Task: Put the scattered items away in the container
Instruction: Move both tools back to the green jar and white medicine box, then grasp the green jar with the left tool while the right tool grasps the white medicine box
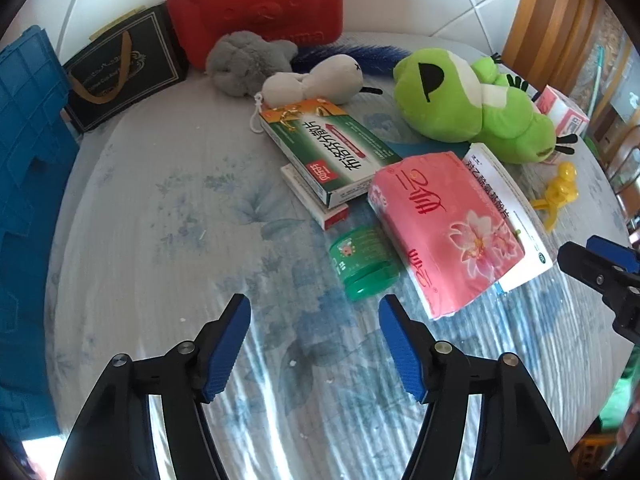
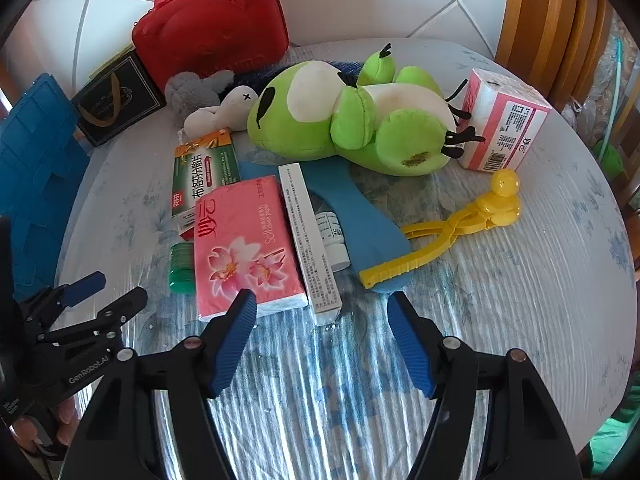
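Left gripper (image 1: 315, 308): fingers spread, empty, lower centre of frame, just short of the green bottle (image 1: 362, 262). Right gripper (image 2: 322, 306): fingers spread, empty, nearest the pink tissue pack (image 2: 246, 240) and white box (image 2: 310, 242). Blue crate (image 1: 28, 184): far left edge. Advice: close across the bottle's body, not its cap, so it cannot roll.

I saw a glossy plastic-wrapped tissue pack (image 2: 248, 248), a fuzzy cloth frog (image 2: 352, 120), a smooth yellow plastic clamp (image 2: 452, 232), and ribbed blue gripper pads (image 1: 228, 344).
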`<state>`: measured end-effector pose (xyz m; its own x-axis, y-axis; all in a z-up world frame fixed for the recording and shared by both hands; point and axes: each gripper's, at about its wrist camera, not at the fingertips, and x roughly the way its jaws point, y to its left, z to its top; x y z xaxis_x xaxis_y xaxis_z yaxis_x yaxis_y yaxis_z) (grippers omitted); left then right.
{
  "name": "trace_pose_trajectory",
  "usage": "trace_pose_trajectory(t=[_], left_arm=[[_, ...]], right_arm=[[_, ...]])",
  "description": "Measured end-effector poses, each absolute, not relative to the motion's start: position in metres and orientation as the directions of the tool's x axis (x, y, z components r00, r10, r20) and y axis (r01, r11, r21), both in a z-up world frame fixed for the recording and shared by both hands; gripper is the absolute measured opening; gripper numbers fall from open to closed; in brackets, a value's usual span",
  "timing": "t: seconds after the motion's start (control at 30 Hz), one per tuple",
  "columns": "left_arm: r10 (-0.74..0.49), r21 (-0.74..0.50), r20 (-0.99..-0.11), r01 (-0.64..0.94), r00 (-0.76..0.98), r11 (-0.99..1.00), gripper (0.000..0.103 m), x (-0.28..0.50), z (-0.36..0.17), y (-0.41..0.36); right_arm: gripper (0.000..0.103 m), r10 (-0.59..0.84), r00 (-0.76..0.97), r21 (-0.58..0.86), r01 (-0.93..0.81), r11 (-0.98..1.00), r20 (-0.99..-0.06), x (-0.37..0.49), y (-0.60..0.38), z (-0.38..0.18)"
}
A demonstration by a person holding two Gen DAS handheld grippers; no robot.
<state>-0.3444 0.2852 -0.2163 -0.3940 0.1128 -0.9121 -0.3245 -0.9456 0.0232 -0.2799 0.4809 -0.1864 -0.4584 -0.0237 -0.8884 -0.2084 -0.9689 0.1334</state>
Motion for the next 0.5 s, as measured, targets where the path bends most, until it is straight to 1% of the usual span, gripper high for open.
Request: trace_pose_trajectory(t=[0.03,0.07,0.17,0.27,0.37,0.47,0.5], left_arm=[[0.111,0.021,-0.915,-0.322,-0.387,-0.946,0.066,-0.348,-0.22,0.288],[0.112,0.017,-0.918,-0.32,-0.379,-0.947,0.066,-0.351,-0.224,0.29],[0.102,0.016,-0.927,-0.311,-0.36,-0.95,0.066,-0.362,-0.235,0.297],[0.138,-0.025,-0.928,-0.312,-0.345,-0.95,0.066,-0.369,-0.24,0.303],[0.135,-0.012,-0.927,-0.332,-0.35,-0.943,0.066,-0.373,-0.241,0.311],[0.151,-0.031,-0.93,-0.338,-0.336,-0.941,0.066,-0.376,-0.246,0.315],[0.152,-0.031,-0.931,-0.343,-0.332,-0.939,0.063,-0.378,-0.247,0.316]], right_arm=[[0.053,-0.033,-0.455,0.14,-0.205,-0.969,-0.89,-0.283,0.483,-0.189],[0.053,-0.039,-0.45,0.143,-0.201,-0.969,-0.892,-0.287,0.485,-0.191],[0.053,-0.062,-0.441,0.161,-0.19,-0.968,-0.895,-0.297,0.49,-0.198],[0.053,-0.066,-0.438,0.166,-0.193,-0.967,-0.896,-0.306,0.495,-0.202],[0.053,-0.063,-0.42,0.158,-0.194,-0.968,-0.905,-0.314,0.498,-0.208],[0.053,-0.076,-0.404,0.16,-0.179,-0.971,-0.912,-0.319,0.494,-0.214],[0.053,-0.086,-0.401,0.166,-0.171,-0.971,-0.912,-0.32,0.492,-0.217]])
